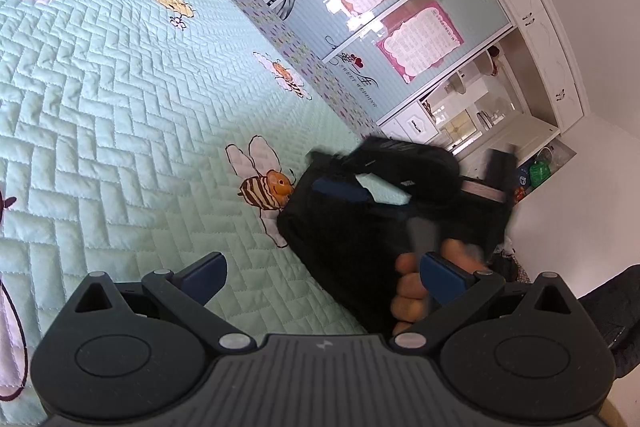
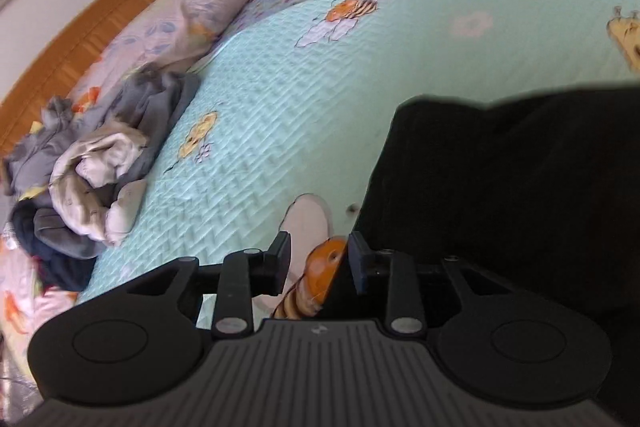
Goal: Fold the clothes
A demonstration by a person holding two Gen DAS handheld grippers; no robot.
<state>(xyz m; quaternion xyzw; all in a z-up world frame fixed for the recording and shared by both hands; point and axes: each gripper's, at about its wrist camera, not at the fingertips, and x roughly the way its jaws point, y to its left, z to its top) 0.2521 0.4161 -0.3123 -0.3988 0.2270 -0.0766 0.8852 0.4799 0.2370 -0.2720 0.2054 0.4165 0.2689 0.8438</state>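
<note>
A black garment lies folded on the pale green quilted bed, at the edge nearest the wardrobe, its corner just beside an embroidered bee on the quilt. The right gripper sits at that corner with its fingers partly parted: the bee shows in the gap between them, one finger rests over the garment's edge, and nothing is pinched. In the left wrist view the right gripper is blurred above the black garment, with the bare hand that carries it just behind. The left gripper hovers over the quilt beside the garment, fingers spread wide and grasping nothing. Well away from the garment, toward the wooden headboard, a loose heap of grey and white clothes lies beside a floral pillow.
</note>
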